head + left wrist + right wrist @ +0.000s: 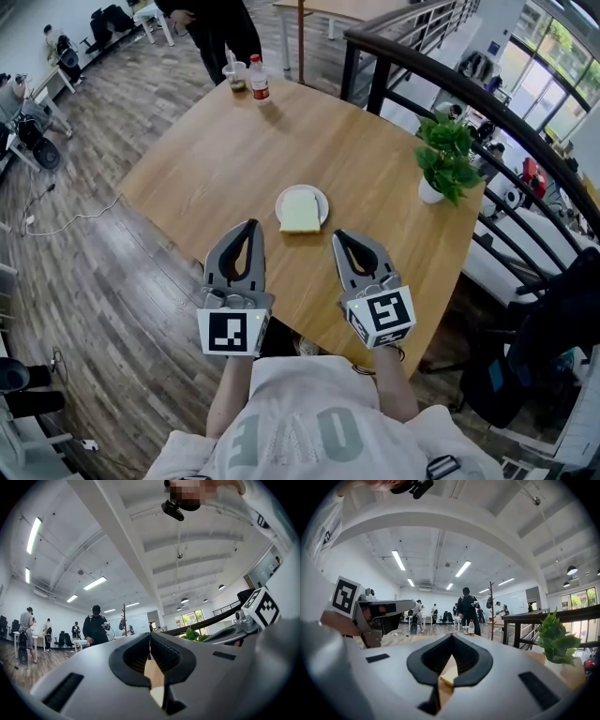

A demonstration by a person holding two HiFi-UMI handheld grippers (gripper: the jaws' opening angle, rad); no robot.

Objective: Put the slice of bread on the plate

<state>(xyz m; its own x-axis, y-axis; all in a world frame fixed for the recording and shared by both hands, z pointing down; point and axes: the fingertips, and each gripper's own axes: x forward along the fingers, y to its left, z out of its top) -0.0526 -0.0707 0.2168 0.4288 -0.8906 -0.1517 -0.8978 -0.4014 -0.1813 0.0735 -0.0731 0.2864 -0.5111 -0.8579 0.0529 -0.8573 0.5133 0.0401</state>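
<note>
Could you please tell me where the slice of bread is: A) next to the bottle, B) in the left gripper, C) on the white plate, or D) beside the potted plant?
C: the slice of bread lies flat on the white plate.

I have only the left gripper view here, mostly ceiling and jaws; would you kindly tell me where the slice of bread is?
Observer: The head view shows the slice of bread lying on the white plate, just beyond both grippers.
Operator: Thank you. Is the right gripper holding anything?
Observer: No. The right gripper has its jaws shut with nothing between them.
Operator: Does anything else stand on the far side?
Observer: A bottle and a cup stand at the far edge of the table.
</note>
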